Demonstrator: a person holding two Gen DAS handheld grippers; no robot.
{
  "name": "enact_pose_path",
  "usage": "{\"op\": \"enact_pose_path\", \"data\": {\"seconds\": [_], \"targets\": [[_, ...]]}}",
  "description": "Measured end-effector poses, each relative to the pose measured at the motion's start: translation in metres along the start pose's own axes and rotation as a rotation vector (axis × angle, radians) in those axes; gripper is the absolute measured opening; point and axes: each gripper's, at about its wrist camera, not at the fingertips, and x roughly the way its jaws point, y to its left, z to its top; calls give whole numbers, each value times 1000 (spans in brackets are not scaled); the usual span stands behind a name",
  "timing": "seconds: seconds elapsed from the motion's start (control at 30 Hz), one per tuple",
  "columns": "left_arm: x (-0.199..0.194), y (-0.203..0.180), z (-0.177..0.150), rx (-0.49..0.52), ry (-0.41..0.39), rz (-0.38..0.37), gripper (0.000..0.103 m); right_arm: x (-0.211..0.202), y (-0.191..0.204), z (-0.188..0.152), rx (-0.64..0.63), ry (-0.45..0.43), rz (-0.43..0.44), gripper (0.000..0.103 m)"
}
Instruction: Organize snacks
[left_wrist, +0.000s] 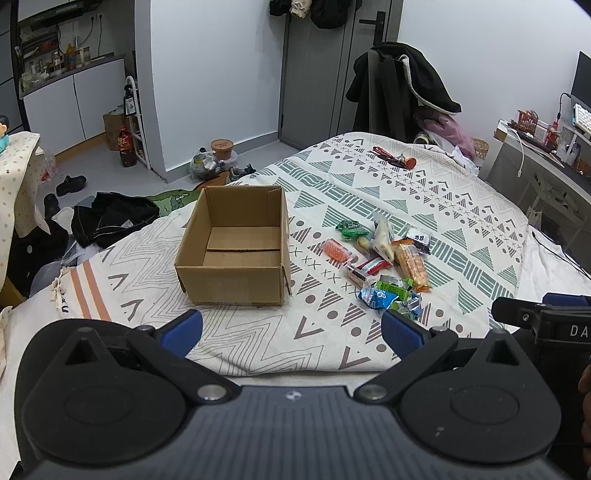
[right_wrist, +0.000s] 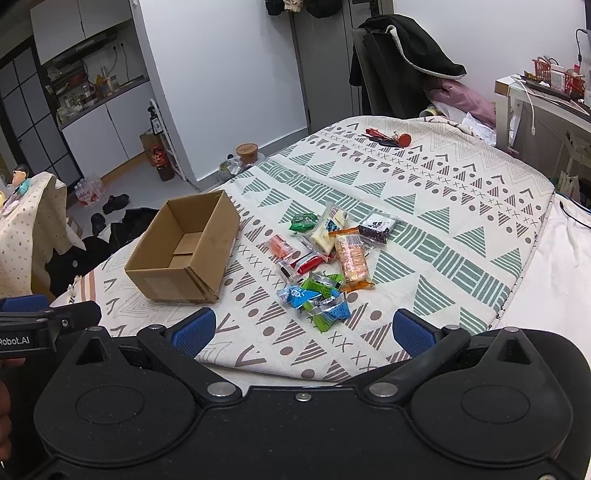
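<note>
An empty open cardboard box (left_wrist: 232, 251) (right_wrist: 184, 251) sits on the patterned bedspread. Right of it lies a loose pile of several wrapped snacks (left_wrist: 384, 258) (right_wrist: 325, 262): a green packet (left_wrist: 351, 229), an orange biscuit pack (left_wrist: 412, 266) (right_wrist: 352, 258), a black packet (right_wrist: 378, 226), and blue and green wrappers (left_wrist: 391, 295) (right_wrist: 319, 299) nearest me. My left gripper (left_wrist: 291, 332) hovers open over the near bed edge, short of the box, with nothing between its fingers. My right gripper (right_wrist: 303, 330) is open too, just short of the blue wrappers, holding nothing.
A red object with keys (left_wrist: 397, 158) (right_wrist: 388, 138) lies far back on the bed. Behind the bed a chair draped with a dark coat (left_wrist: 402, 85); a desk (left_wrist: 546, 155) at right. Clothes and shoes (left_wrist: 110, 218) litter the floor at left.
</note>
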Motion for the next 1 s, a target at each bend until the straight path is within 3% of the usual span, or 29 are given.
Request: {"op": "enact_pose_path", "data": {"seconds": [0.67,1.0], "targets": [[3,0,-6,-1,7,-3,102,5,-2,-2,5,15,-5,103],[22,-3,2,4,27,-12,102,23,-11,1,3,16,-22,103]]}}
